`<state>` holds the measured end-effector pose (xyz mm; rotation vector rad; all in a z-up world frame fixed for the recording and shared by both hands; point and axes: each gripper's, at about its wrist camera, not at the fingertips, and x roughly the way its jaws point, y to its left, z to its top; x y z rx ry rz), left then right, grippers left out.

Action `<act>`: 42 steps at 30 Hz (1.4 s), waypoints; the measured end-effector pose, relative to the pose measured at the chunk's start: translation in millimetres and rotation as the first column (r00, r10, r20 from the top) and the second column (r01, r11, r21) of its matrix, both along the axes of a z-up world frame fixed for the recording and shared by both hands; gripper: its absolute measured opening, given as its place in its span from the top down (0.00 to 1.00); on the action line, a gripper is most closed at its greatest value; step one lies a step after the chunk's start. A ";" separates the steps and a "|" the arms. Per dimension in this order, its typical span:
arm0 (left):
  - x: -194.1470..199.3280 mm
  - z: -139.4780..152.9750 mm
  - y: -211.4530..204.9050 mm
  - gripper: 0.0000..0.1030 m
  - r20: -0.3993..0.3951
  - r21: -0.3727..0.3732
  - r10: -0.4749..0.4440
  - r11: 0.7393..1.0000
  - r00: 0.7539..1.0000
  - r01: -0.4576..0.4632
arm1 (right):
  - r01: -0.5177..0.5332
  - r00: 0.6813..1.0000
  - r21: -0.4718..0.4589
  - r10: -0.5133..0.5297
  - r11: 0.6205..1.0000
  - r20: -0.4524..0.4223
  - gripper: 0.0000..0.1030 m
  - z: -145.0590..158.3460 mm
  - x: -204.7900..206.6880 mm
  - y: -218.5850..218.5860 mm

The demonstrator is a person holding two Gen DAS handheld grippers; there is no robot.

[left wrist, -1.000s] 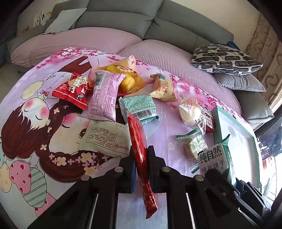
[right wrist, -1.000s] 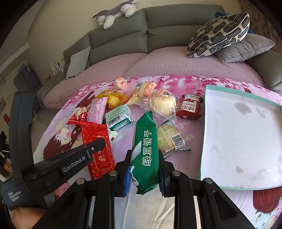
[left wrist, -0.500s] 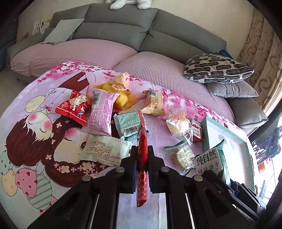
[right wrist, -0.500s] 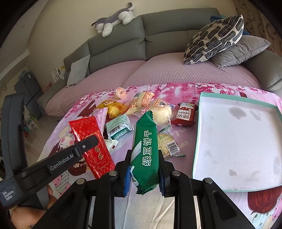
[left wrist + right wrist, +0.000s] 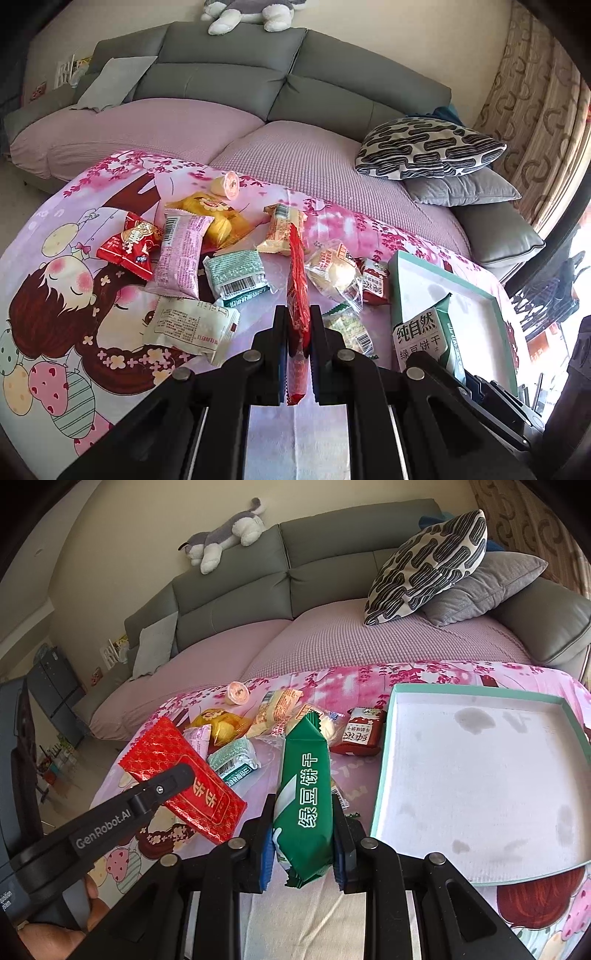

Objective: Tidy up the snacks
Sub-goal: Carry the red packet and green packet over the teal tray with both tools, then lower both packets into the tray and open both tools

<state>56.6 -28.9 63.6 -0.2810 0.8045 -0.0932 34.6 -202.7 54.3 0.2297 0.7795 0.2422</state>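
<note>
My left gripper (image 5: pixel 298 325) is shut on a red snack packet (image 5: pixel 297 291), held edge-on above the patterned cloth; the right wrist view shows the same red packet (image 5: pixel 177 771) from its broad side, left of centre. My right gripper (image 5: pixel 303 812) is shut on a green biscuit packet (image 5: pixel 304 797), lifted just left of the teal-rimmed white tray (image 5: pixel 386 757). That green packet (image 5: pixel 421 339) also appears low right in the left wrist view, in front of the tray (image 5: pixel 397 280). Several more snack packets (image 5: pixel 236 273) lie loose in a pile on the cloth.
The cartoon-printed cloth (image 5: pixel 74 280) covers a low surface in front of a grey sofa (image 5: pixel 229 77) with pink seat covers. A patterned cushion (image 5: pixel 424 565) and a grey one sit at the right. A plush toy (image 5: pixel 225 539) lies on the sofa back. A hand (image 5: pixel 55 930) holds the left gripper's handle.
Both grippers have risen with their packets. The red packet has lifted off the cloth and turned more upright; the green packet has come up beside the tray.
</note>
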 end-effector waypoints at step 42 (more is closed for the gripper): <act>117.1 -34.5 -210.9 0.90 -0.116 -0.212 -0.555 0.824 0.824 0.525 | 0.468 0.878 -0.002 -0.465 0.884 -0.109 0.74 -54.0 42.3 -201.8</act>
